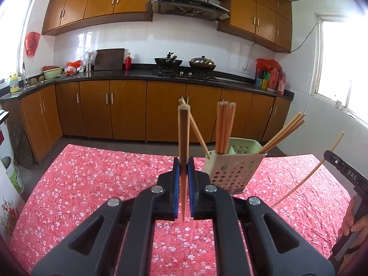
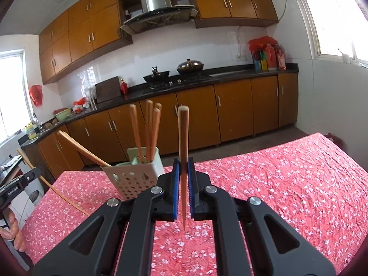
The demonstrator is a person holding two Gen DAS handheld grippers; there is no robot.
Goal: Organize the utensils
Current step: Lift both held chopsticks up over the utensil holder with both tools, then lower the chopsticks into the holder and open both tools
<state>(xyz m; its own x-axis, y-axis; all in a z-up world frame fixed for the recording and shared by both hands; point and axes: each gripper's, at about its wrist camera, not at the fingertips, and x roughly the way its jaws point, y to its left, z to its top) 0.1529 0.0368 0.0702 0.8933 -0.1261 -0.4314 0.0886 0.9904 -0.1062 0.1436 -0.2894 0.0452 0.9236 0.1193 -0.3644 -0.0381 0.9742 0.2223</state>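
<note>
1. Left gripper [image 1: 183, 169]: fingers clamped on one wooden chopstick [image 1: 184, 142], held upright, thick end up.
2. Right gripper [image 2: 183, 169]: fingers clamped on a second chopstick [image 2: 183, 138], also upright, above the floral-clothed bench [image 2: 287, 184].
3. Perforated utensil holder [image 1: 232, 168] stands toward the bench's far edge, between the two grippers, touching neither.
4. Count in holder, left wrist view: four reddish chopsticks [image 1: 225, 126] upright; three or so pale ones [image 1: 285, 131] leaning right; about two [image 1: 195, 126] leaning left. Exact tally uncertain.
5. Judgement: well along. Most chopsticks are stowed; the two held ones remain. No loose utensils visible on the bench.
</note>
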